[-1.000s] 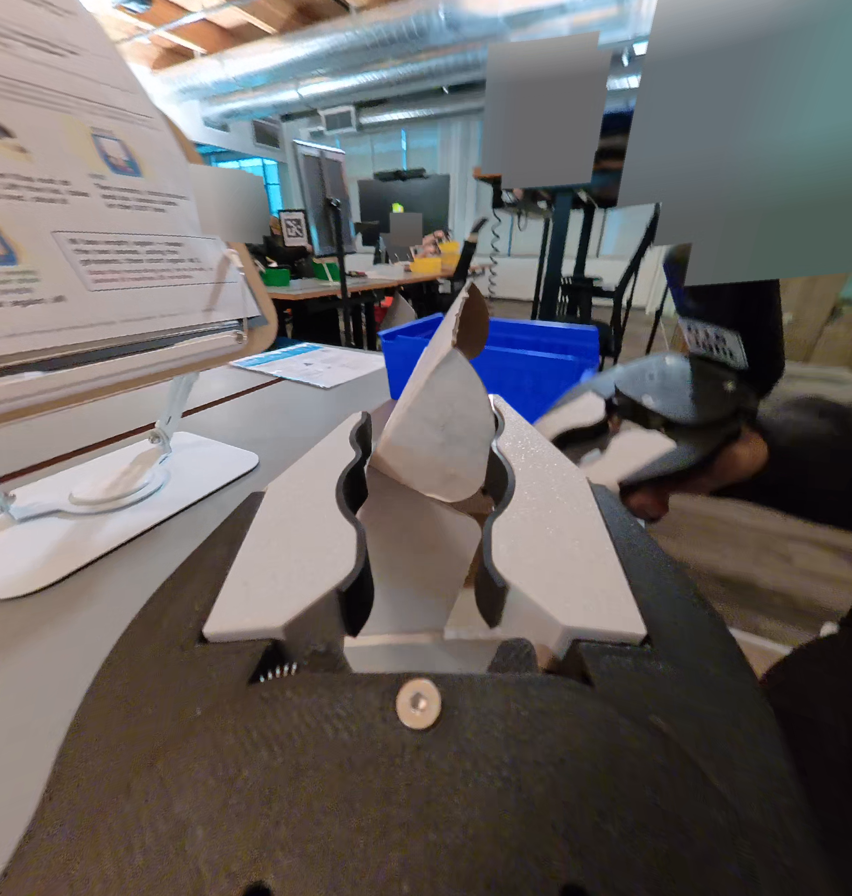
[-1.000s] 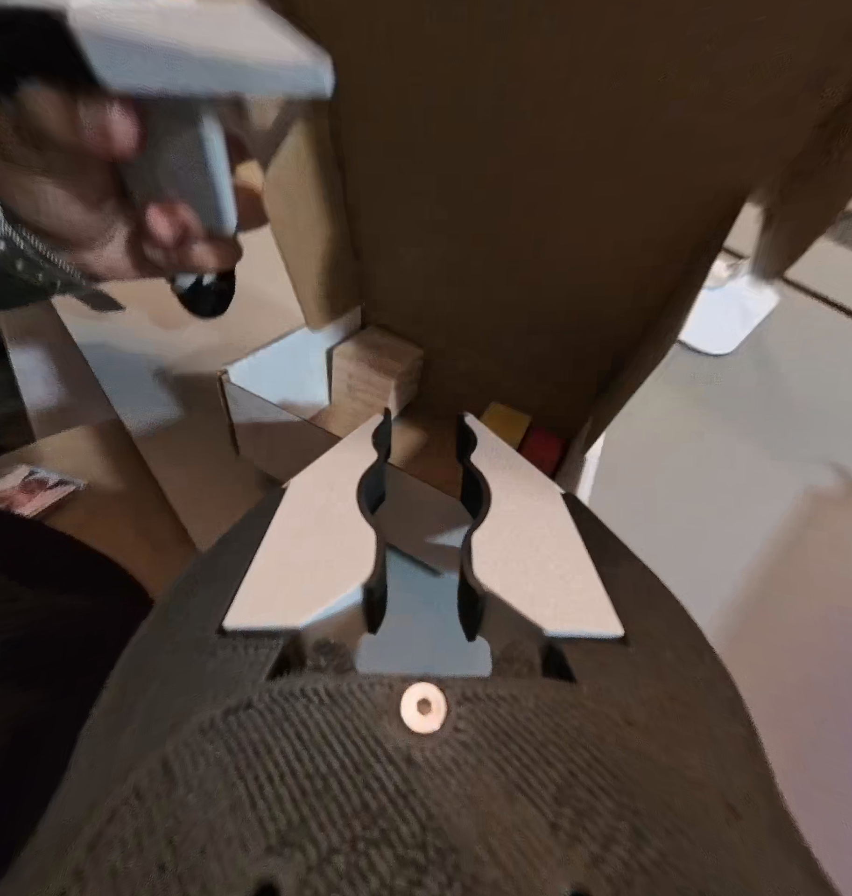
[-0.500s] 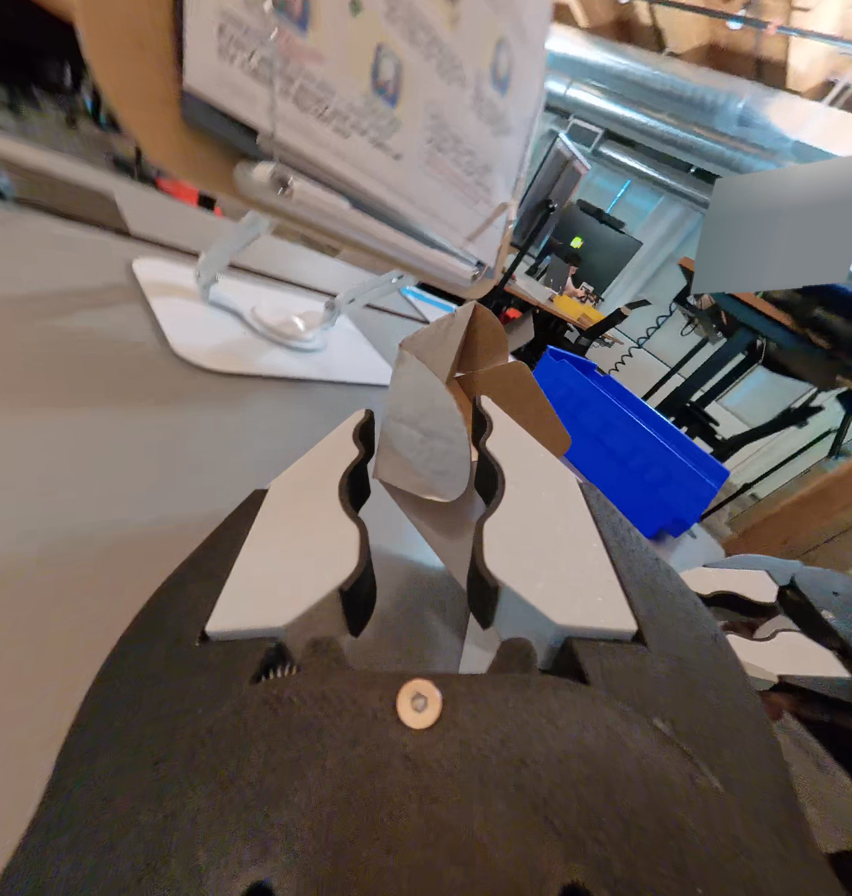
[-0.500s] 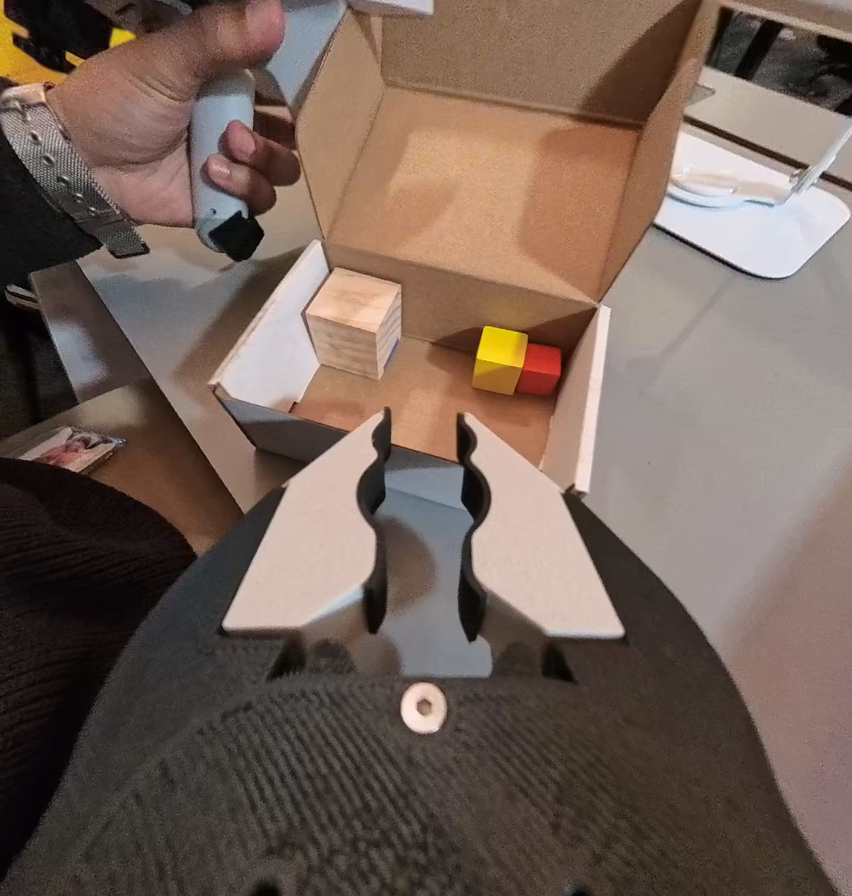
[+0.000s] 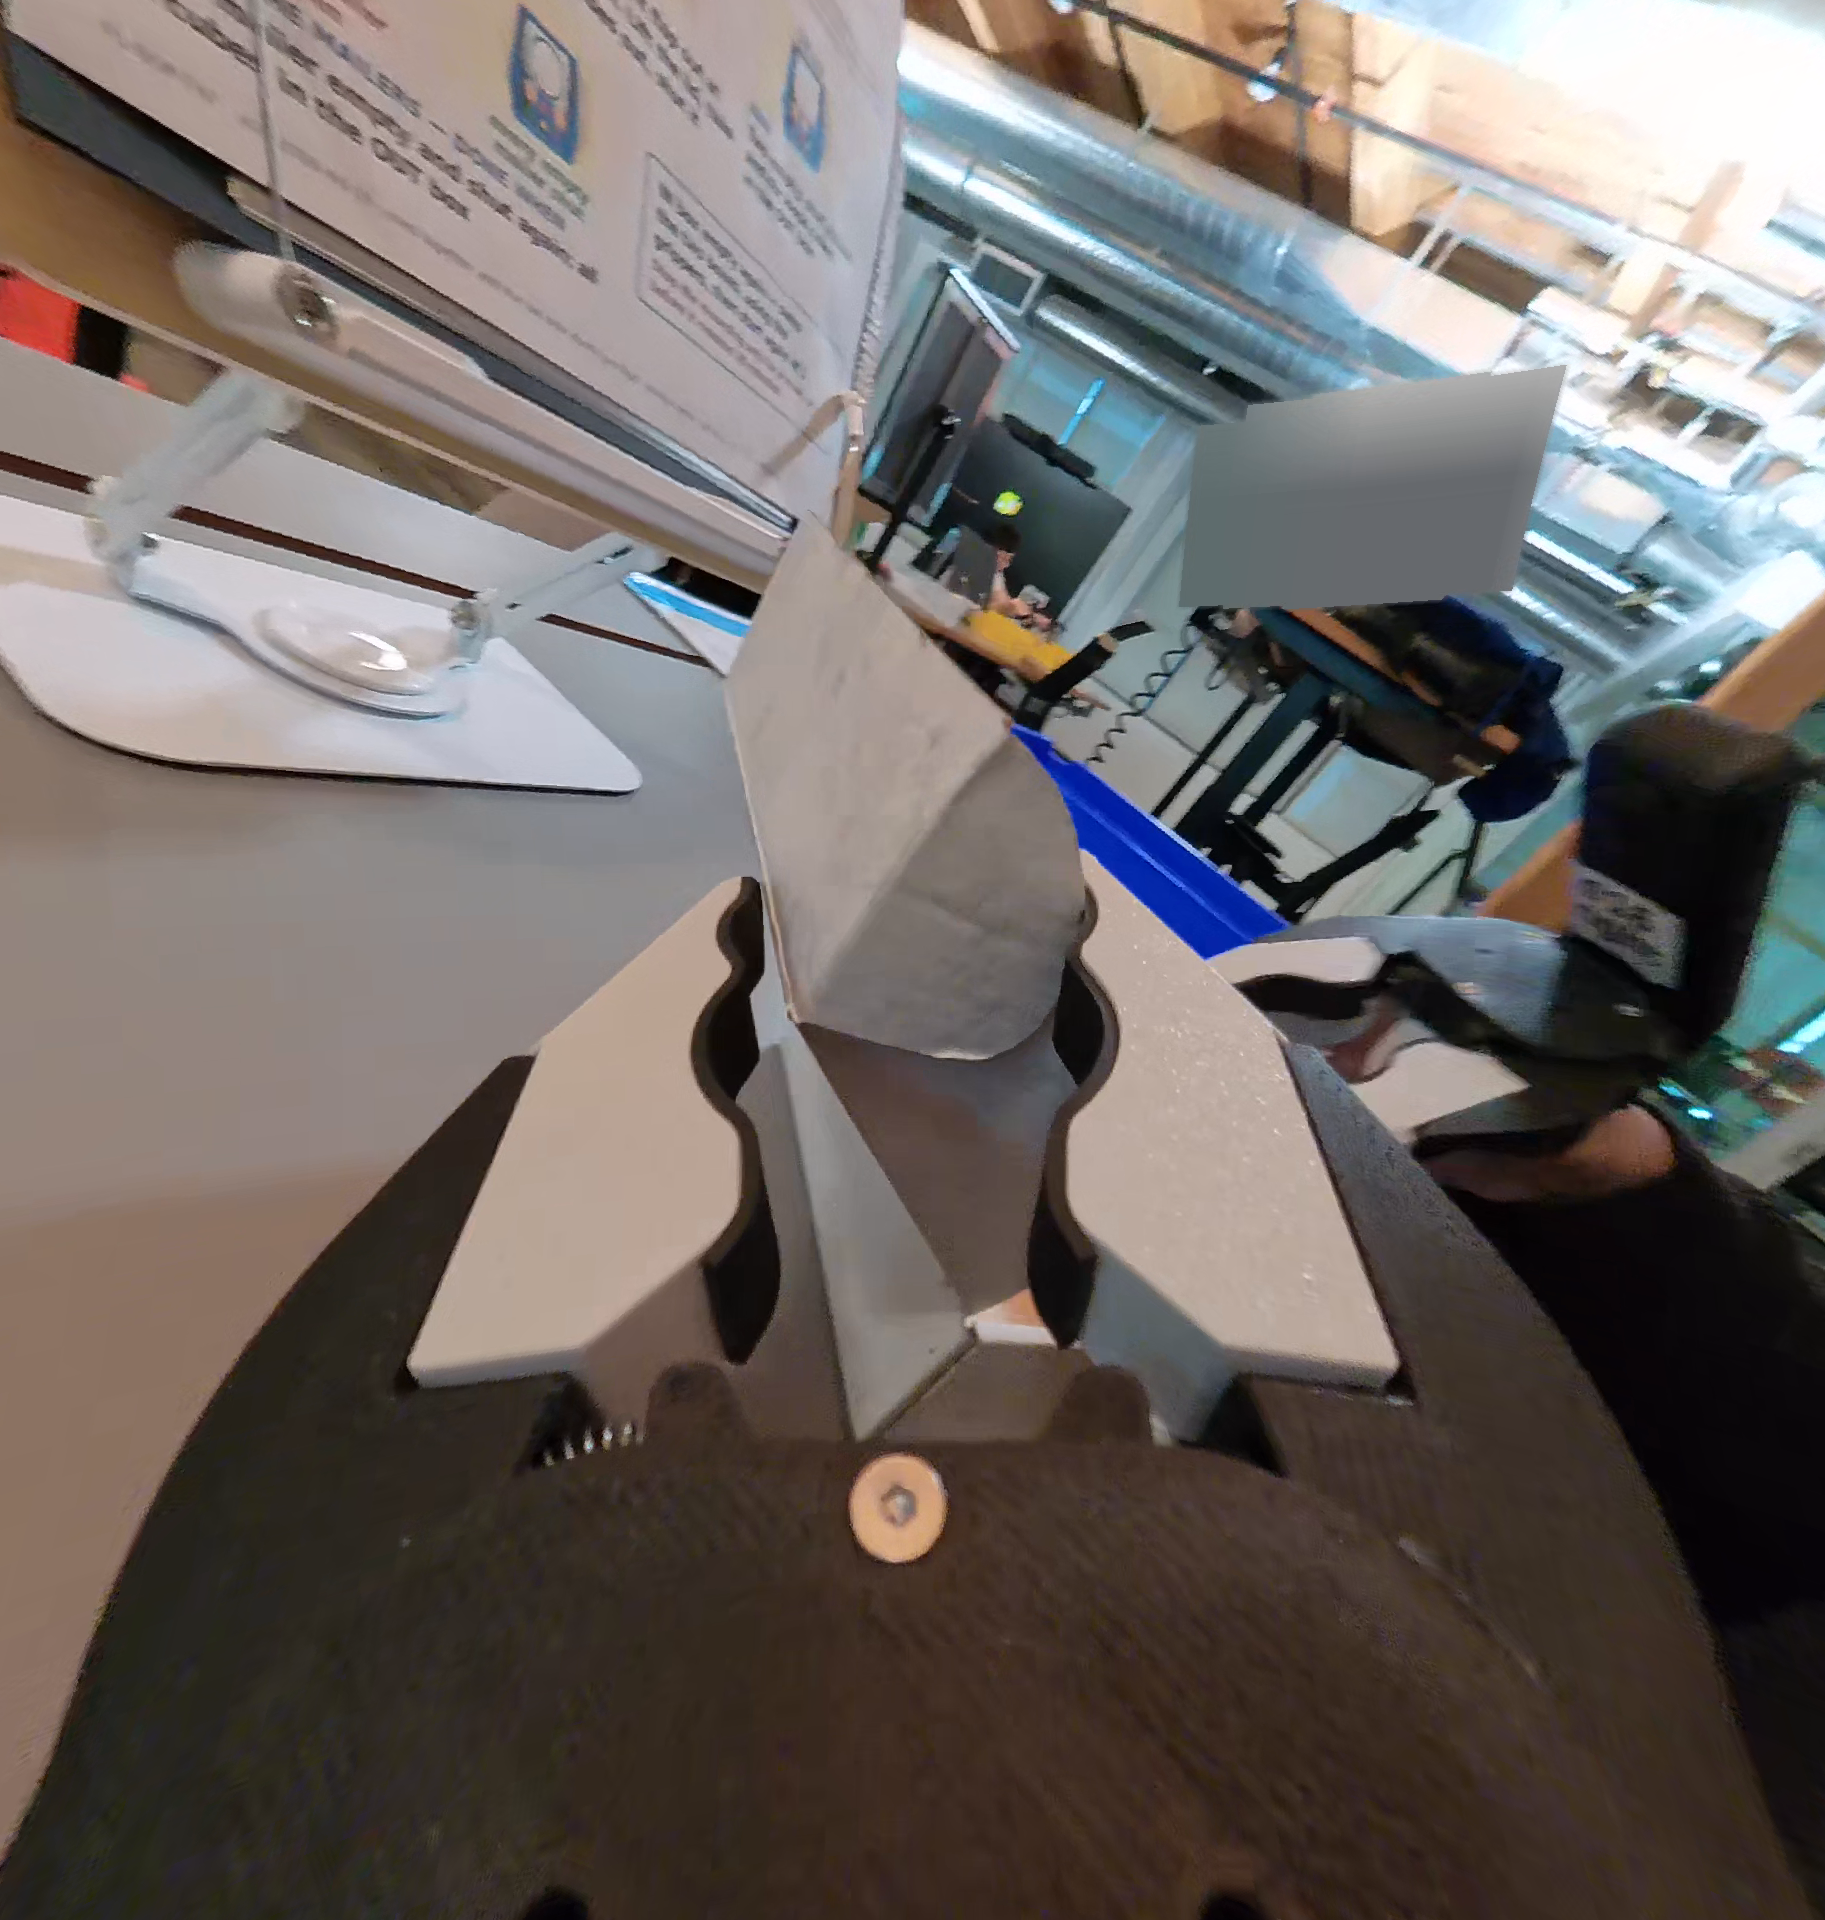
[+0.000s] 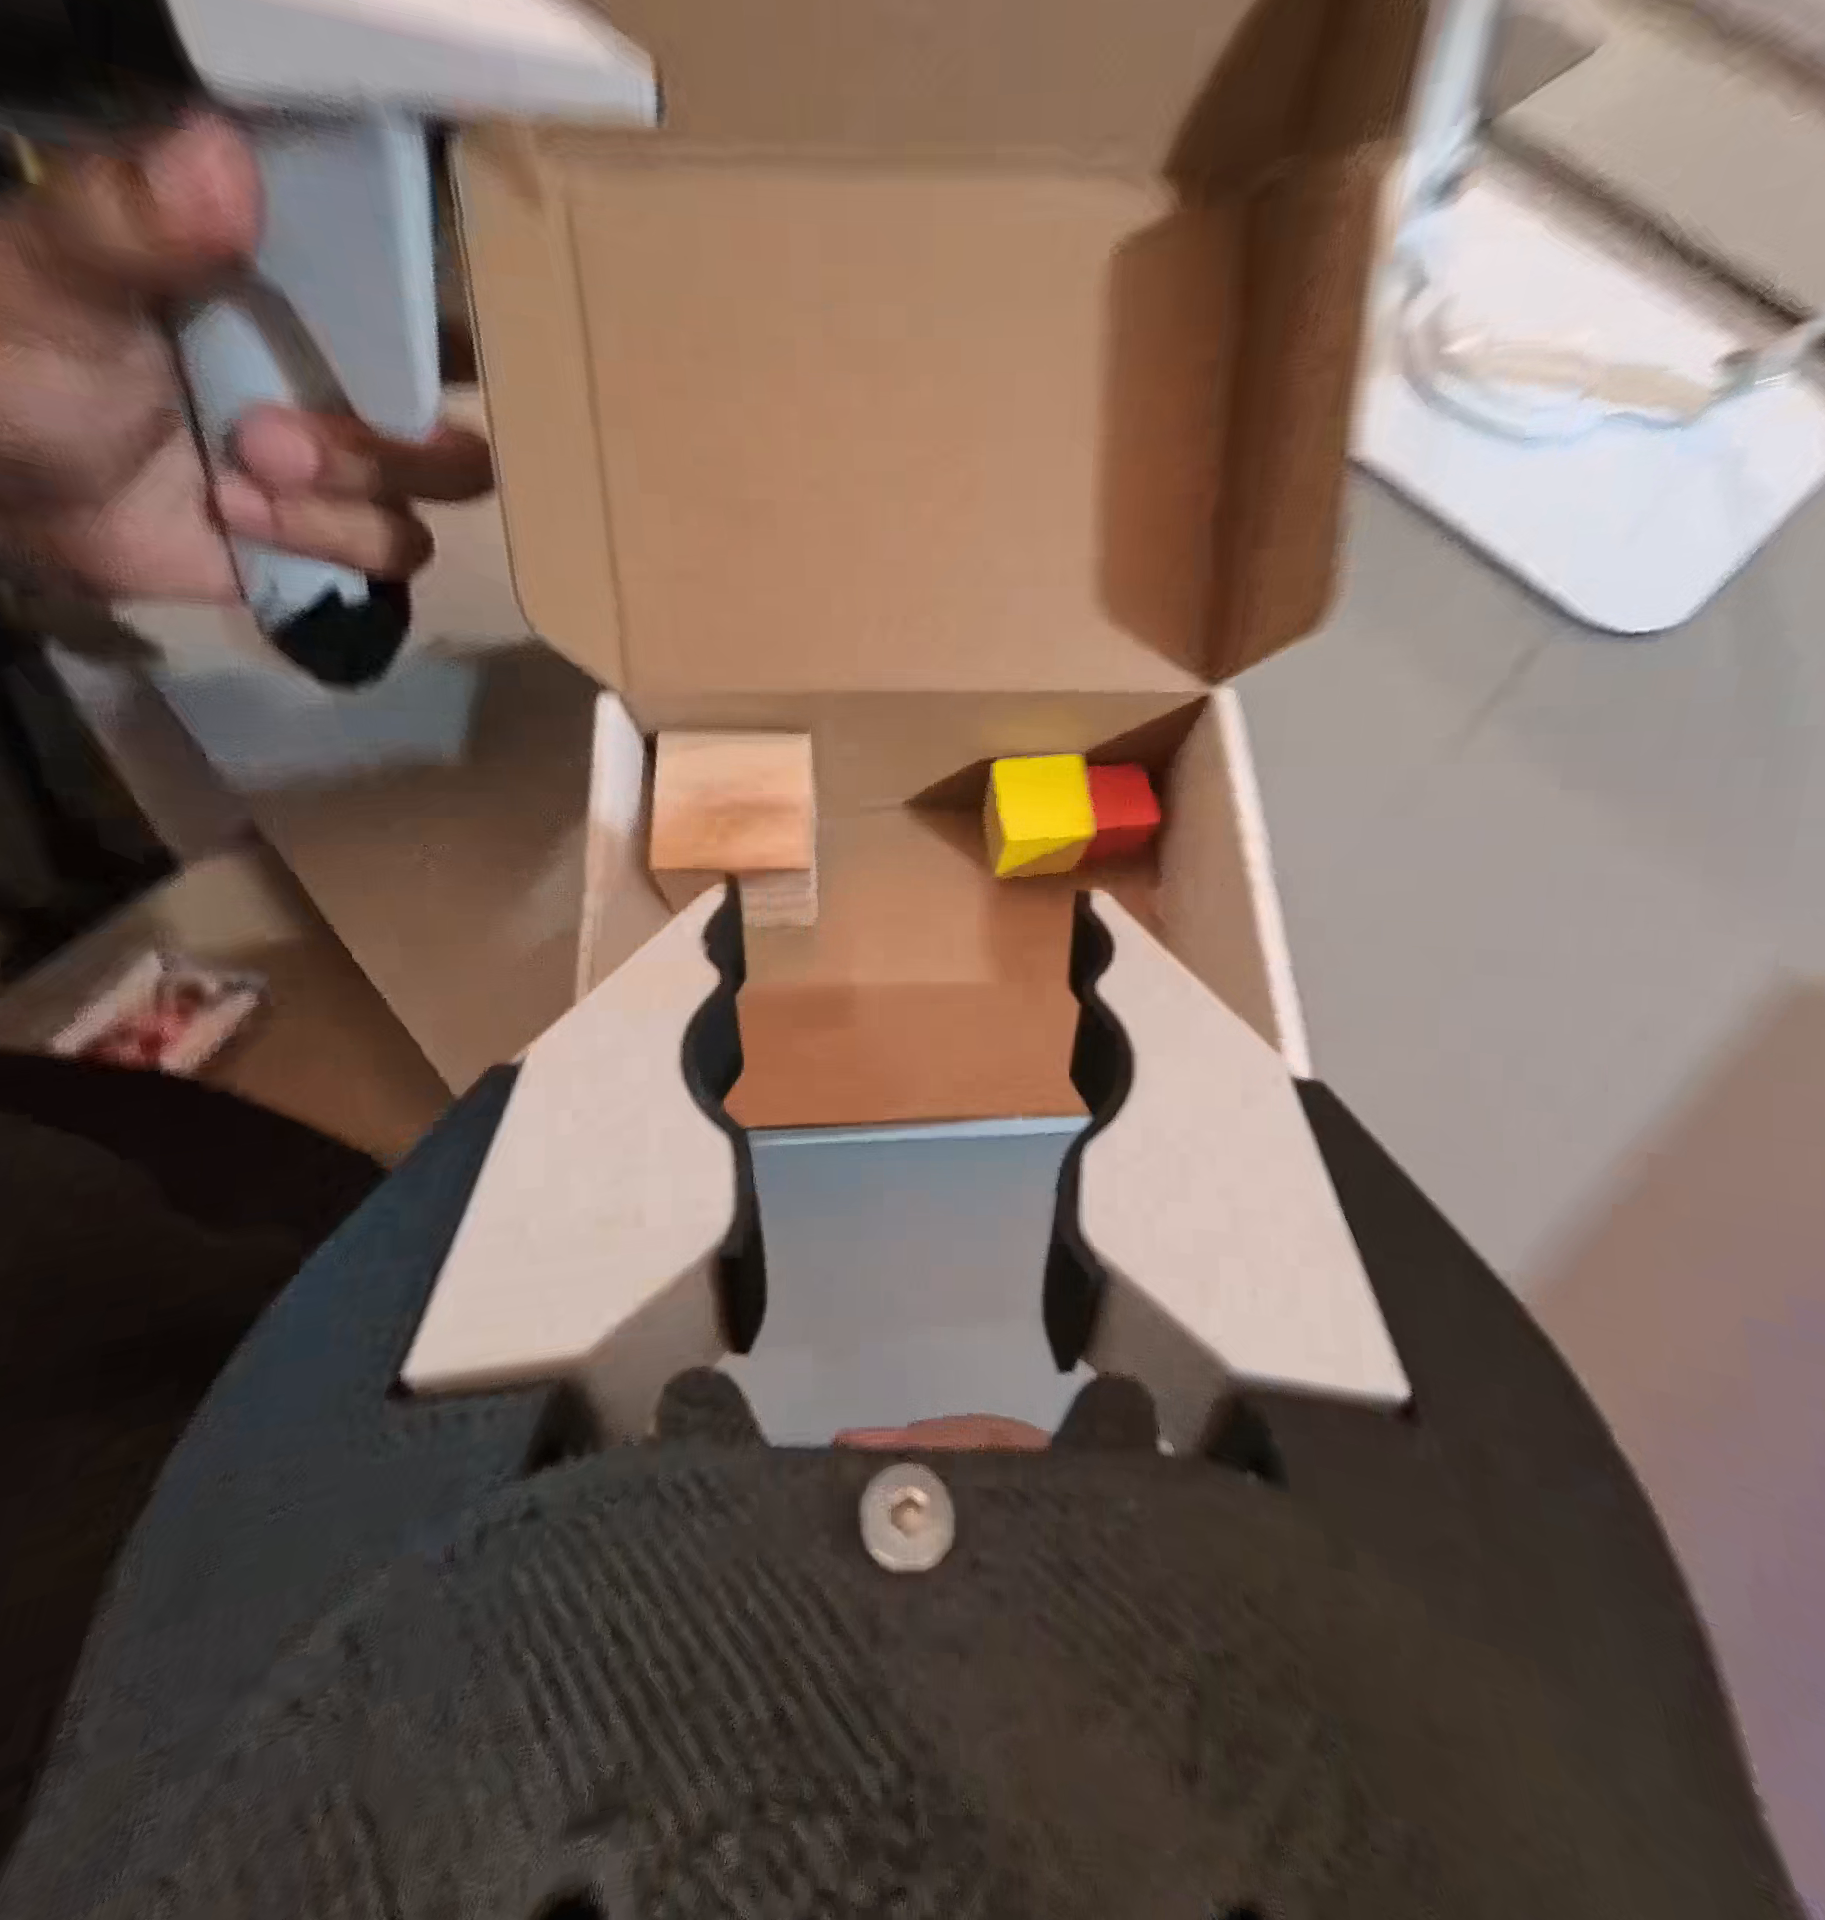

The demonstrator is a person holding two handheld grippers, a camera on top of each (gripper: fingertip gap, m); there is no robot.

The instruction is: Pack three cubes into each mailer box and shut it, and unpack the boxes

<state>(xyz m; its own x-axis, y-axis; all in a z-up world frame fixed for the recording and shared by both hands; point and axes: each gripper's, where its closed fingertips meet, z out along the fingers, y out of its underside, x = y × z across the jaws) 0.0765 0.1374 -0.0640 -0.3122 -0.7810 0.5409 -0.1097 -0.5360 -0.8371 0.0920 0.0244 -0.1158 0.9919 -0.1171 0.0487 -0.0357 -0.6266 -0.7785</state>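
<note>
A folded white corner flap (image 5: 892,894) of the mailer box (image 6: 918,416) is seen between the spread fingers of the left gripper (image 5: 913,935); whether it is pinched cannot be told. The right gripper (image 6: 903,914) is held wide apart over the opened box. Inside, a wooden cube (image 6: 733,800) is set at the left, and a yellow cube (image 6: 1038,814) touching a red cube (image 6: 1126,812) at the right.

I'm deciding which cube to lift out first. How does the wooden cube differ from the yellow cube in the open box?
The wooden cube is bare, pale wood; the yellow cube is painted. The wooden cube looks clearly larger. It sits alone at the box's back left corner, while the yellow cube sits back right, against a red cube. Both rest on the floor of the open mailer box, ungripped.
</note>
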